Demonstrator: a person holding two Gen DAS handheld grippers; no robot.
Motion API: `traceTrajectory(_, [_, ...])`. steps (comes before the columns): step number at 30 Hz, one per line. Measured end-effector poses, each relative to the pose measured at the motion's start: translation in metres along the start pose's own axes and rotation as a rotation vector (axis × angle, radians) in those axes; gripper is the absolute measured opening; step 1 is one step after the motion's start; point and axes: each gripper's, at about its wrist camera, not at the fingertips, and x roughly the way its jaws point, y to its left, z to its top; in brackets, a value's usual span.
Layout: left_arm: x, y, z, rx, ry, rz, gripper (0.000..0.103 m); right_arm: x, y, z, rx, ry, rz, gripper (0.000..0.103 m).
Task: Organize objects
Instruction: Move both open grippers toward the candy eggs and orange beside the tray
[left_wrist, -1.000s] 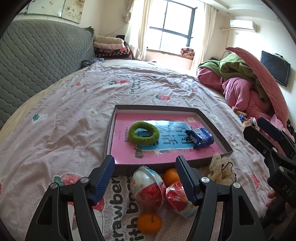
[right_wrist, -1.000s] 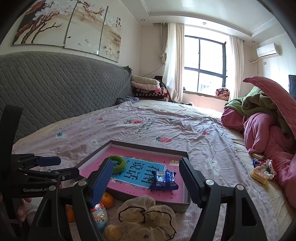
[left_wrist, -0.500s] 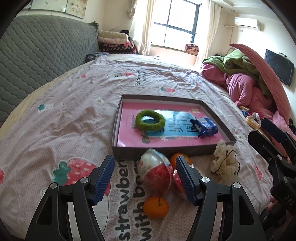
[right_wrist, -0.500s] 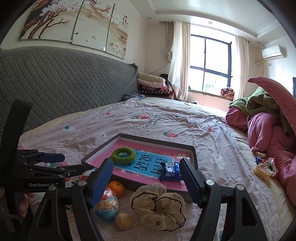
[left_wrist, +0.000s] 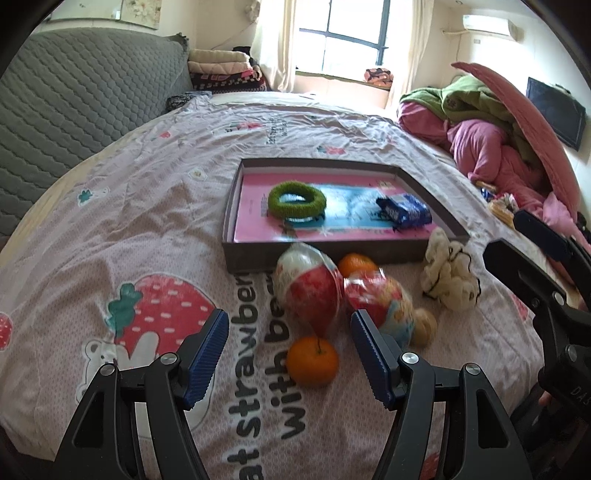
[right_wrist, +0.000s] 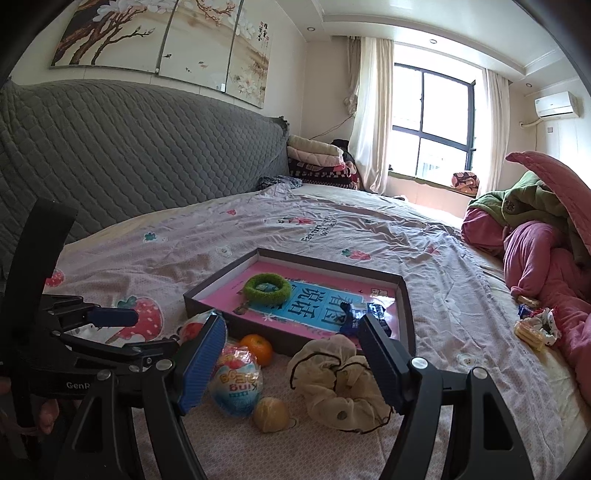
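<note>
A shallow grey tray (left_wrist: 332, 251) (right_wrist: 404, 299) with a pink and blue sheet inside lies on the bed; it holds a green ring (left_wrist: 297, 199) (right_wrist: 266, 289) and a blue snack packet (left_wrist: 404, 213) (right_wrist: 364, 317). In front of it lie two wrapped toy eggs (left_wrist: 310, 288) (left_wrist: 384, 299) (right_wrist: 236, 384), two oranges (left_wrist: 313, 361) (left_wrist: 356, 264) (right_wrist: 257, 348), a pale round fruit (right_wrist: 270, 413) and a cream scrunchie (left_wrist: 448, 278) (right_wrist: 338, 384). My left gripper (left_wrist: 288, 343) hangs open just short of the near orange. My right gripper (right_wrist: 291, 358) is open above the scrunchie, nothing between its fingers.
The bed has a pink strawberry-print cover (left_wrist: 155, 206). A grey quilted headboard (right_wrist: 129, 155) runs along the left. Pink and green bedding (right_wrist: 535, 236) is heaped on the right, with small wrapped snacks (right_wrist: 535, 328) beside it. Folded blankets (right_wrist: 314, 162) sit by the window.
Both grippers have come forward and lower toward the loose items in front of the tray, which now look larger and nearer. Both stayed open; nothing was picked up.
</note>
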Motion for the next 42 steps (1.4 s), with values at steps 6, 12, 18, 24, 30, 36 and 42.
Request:
traceTrajectory(6, [0.002, -0.006, -0.012, 0.024, 0.044, -0.006, 0.070, -0.001, 0.005, -0.007, -0.006, 0.022, 0.016, 0.074])
traceTrajectory(12, [0.006, -0.010, -0.025, 0.024, 0.102, -0.041, 0.070, 0.000, 0.009, -0.014, 0.005, 0.054, 0.035, 0.074])
traceTrajectory(18, [0.008, -0.015, -0.035, 0.040, 0.130, -0.043, 0.070, 0.001, 0.012, -0.019, 0.003, 0.079, 0.032, 0.074])
traceTrajectory(24, [0.008, -0.017, -0.042, 0.041, 0.148, -0.047, 0.070, 0.001, 0.018, -0.025, -0.007, 0.100, 0.036, 0.074])
traceTrajectory(30, [0.008, -0.015, -0.044, 0.037, 0.152, -0.052, 0.070, 0.003, 0.021, -0.028, -0.013, 0.114, 0.043, 0.074])
traceTrajectory(36, [0.011, -0.014, -0.044, 0.030, 0.151, -0.051, 0.070, 0.010, 0.025, -0.030, -0.014, 0.137, 0.064, 0.074])
traceTrajectory(42, [0.014, -0.012, -0.044, 0.025, 0.154, -0.049, 0.070, 0.016, 0.026, -0.032, -0.011, 0.161, 0.081, 0.074])
